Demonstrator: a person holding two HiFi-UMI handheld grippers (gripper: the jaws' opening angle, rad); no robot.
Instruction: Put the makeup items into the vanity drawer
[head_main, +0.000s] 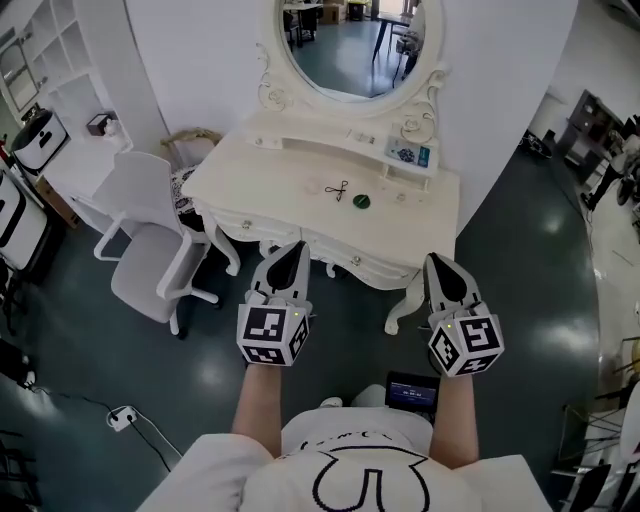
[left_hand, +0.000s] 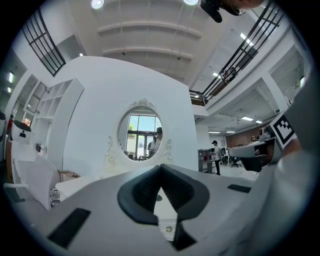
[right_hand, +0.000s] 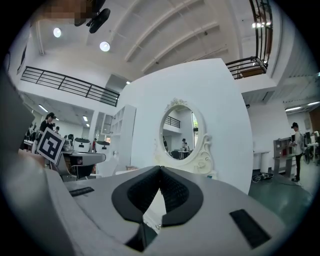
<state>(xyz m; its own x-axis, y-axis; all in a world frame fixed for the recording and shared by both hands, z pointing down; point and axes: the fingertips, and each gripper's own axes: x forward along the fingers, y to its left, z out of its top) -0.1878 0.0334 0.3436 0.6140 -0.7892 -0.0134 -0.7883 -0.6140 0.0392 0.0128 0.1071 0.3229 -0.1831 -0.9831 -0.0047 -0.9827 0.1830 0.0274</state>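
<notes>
**Head view.** Both grippers are held side by side in front of the white vanity (head_main: 260, 180), just short of its front edge. The left gripper (head_main: 294, 247) has its jaws together, tips meeting, with nothing between them. The right gripper (head_main: 437, 261) is likewise closed and empty.

The makeup items lie on the vanity top, well apart from both grippers and beyond their tips. They are a small green round item (head_main: 361, 201) and, just to its left, a thin black looped tool (head_main: 337, 190).

More small items stand on the raised shelf (head_main: 320, 143) below the oval mirror (head_main: 350, 45). The drawer front (head_main: 345, 252) is closed. A pale chair (head_main: 140, 195) stands to the left of the vanity.
</notes>
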